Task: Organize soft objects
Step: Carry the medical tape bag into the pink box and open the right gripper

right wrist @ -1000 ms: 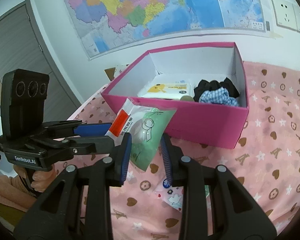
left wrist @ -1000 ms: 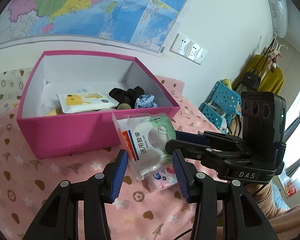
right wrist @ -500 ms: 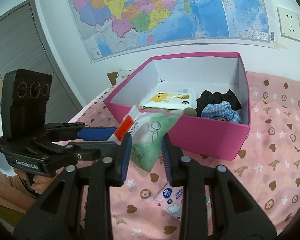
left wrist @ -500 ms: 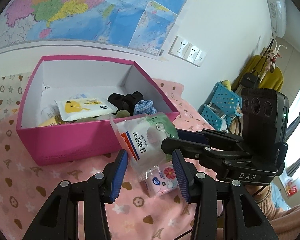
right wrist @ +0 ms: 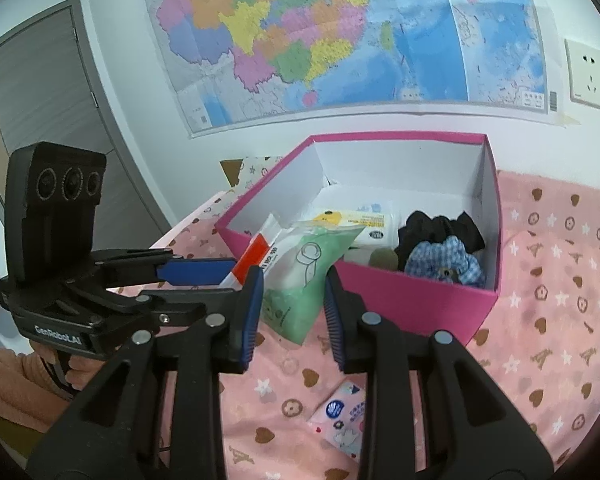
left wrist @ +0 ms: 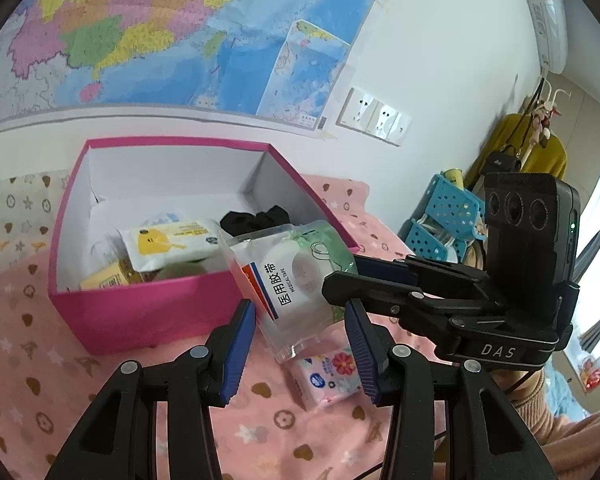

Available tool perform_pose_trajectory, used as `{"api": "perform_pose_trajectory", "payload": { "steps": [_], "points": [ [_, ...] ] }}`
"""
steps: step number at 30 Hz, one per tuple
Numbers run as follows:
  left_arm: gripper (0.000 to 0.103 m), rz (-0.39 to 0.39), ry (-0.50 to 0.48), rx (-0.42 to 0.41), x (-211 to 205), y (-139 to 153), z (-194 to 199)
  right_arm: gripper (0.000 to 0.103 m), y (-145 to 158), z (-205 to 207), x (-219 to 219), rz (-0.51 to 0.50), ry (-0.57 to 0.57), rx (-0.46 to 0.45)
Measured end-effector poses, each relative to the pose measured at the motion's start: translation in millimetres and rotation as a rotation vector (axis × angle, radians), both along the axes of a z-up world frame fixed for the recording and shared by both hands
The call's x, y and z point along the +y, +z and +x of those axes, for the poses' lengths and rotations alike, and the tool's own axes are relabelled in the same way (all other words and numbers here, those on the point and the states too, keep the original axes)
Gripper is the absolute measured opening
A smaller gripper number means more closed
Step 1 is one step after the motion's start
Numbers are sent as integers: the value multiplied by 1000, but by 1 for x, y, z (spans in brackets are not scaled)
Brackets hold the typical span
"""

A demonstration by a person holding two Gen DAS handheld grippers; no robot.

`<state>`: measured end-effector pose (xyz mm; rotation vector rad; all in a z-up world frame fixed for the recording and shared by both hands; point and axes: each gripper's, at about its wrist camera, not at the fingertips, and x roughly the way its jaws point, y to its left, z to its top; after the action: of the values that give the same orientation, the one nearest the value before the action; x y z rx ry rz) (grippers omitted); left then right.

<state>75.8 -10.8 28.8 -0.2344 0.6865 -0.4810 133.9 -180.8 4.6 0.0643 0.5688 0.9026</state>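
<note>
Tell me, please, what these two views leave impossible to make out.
- Grip on the medical tape pouch: in both views the pouch covers the contact, so whether the left gripper or right gripper jaws clamp it is unclear.
- Yellow pack in the pink box: left view, box wall and wipes pack hide most of it.
- Tissue pack on the blanket: right view, the right gripper covers part; print too small.

One pink box (left wrist: 148, 312), two grippers, one tape bag (left wrist: 296, 280), one tissue pack (left wrist: 328, 372).
</note>
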Motion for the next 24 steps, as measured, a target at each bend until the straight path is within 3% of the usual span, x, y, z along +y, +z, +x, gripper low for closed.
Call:
{"api": "perform_pose_trajectory", "payload": {
  "steps": [24],
  "points": [
    [46, 45, 40, -19, 6, 14, 52, 33, 14, 61, 10, 14, 8, 27]
  ]
}}
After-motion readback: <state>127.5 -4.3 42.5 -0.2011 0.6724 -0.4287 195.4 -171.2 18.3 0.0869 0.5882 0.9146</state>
